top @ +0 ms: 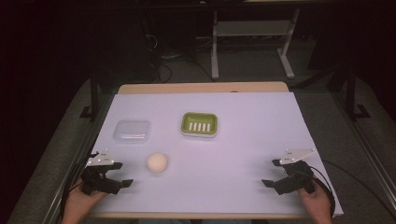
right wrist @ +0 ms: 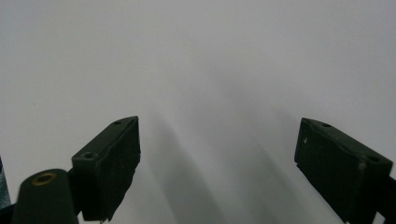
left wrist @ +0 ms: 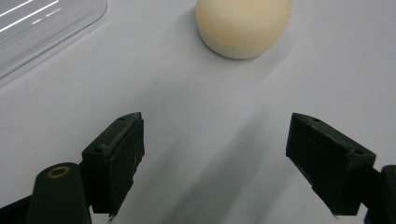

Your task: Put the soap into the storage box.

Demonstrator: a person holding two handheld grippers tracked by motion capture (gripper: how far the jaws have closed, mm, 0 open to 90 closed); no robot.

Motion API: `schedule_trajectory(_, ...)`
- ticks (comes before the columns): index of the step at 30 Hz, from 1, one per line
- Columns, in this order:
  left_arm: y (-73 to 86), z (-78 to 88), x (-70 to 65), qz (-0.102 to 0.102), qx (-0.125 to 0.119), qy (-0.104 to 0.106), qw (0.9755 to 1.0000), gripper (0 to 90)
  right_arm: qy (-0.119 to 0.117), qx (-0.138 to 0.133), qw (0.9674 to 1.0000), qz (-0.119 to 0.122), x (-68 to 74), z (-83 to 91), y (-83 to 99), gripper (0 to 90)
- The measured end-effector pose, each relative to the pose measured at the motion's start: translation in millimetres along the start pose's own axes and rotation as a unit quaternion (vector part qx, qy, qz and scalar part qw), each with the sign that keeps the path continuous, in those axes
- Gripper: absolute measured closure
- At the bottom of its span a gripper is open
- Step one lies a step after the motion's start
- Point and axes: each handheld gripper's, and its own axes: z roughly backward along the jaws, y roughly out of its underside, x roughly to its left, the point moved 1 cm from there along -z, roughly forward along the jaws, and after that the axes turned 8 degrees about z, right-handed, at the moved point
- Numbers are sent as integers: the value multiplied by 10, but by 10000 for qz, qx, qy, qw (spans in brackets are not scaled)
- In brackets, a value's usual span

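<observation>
A wooden table [top: 201, 87] carries one large white sheet [top: 243, 154] that covers nearly all of its top, smooth and matt; only a strip of pale wood shows along the far edge. On the sheet lie three things: one clear plastic lid [top: 132, 131], rectangular with rounded corners and glossy, at the left; one green soap dish [top: 199, 124], also a rounded rectangle, with a white slotted insert, just right of the lid and apart from it; one cream ball [top: 157, 163], smooth and round, nearer the person, below and between the two. Two grippers rest at the near edge, each held in a hand; the left gripper [top: 115, 178] sits just left of the ball, its black jaws spread wide with nothing between them, the ball ahead of them in its own view; the right gripper [top: 278, 177] is well apart at the right, jaws likewise spread over bare sheet. Beyond the table stand grey metal frame legs [top: 215, 46] on a dark floor.
</observation>
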Motion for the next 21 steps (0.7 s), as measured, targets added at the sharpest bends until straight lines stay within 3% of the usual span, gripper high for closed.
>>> schedule_trajectory(21,-106,-71,-97,-187,79,96,9997,185,-18,-28,10000,8,7,-12,-22,136)
